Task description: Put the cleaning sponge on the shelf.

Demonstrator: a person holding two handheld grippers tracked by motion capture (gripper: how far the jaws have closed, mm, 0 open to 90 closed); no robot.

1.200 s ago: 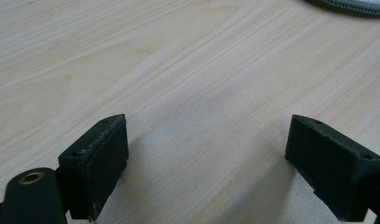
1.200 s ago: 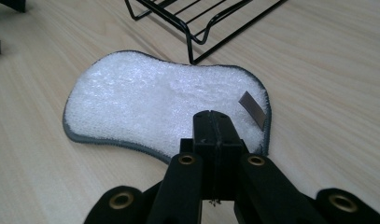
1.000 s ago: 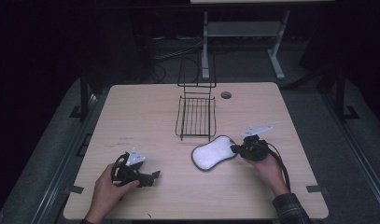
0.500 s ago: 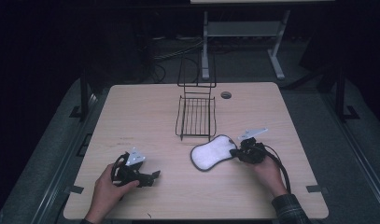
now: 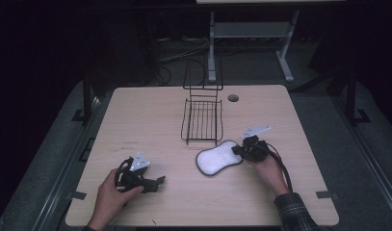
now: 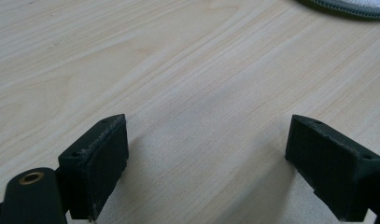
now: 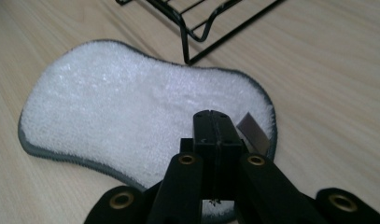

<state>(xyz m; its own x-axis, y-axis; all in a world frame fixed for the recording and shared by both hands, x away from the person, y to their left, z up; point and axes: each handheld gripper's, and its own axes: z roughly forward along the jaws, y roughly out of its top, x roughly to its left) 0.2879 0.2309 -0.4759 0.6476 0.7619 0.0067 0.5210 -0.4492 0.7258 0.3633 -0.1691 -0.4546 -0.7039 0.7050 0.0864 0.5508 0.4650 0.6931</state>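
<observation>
Dark room, pale wood tabletop [image 5: 150,120]. From the high view we've got the wire rack [image 5: 202,120] mid-table toward the far edge, the white pad [image 5: 217,158] just in front of it, right gripper [image 5: 244,150] at the pad's right end, left gripper [image 5: 152,182] parked near the front-left. Left gripper view: jaws wide apart, nothing between them. Right gripper view: jaws [image 7: 214,126] clamped shut on the pad's [image 7: 131,116] near edge. Looks like we're at the grab stage; next is probably lifting it clear toward the rack [image 7: 211,18].
</observation>
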